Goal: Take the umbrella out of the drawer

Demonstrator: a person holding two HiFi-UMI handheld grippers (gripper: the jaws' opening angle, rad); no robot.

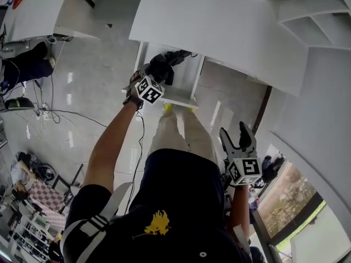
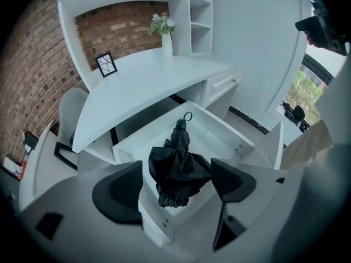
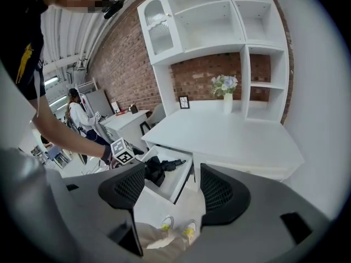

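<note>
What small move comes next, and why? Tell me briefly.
Probably lower the left gripper a little and close it on the umbrella: its jaws stand apart, framing the folded black umbrella, which lies in the open drawer.

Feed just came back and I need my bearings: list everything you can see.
umbrella: 1, black, folded, in the open drawer
drawer: 1, white, pulled out under the desk
desk: 1, white, against the brick wall
vase of flowers: 1, white, on the desk
picture frame: 1, dark, on the desk
chair: 1, pale, beside the desk
shelving unit: 1, white, over the desk
bystander: 1, white top, in the background
shoes: 2, yellow-green, below the drawer
left gripper: 1, jaws apart, one each side of the umbrella
right gripper: 1, jaws apart, empty, beside the hip
</note>
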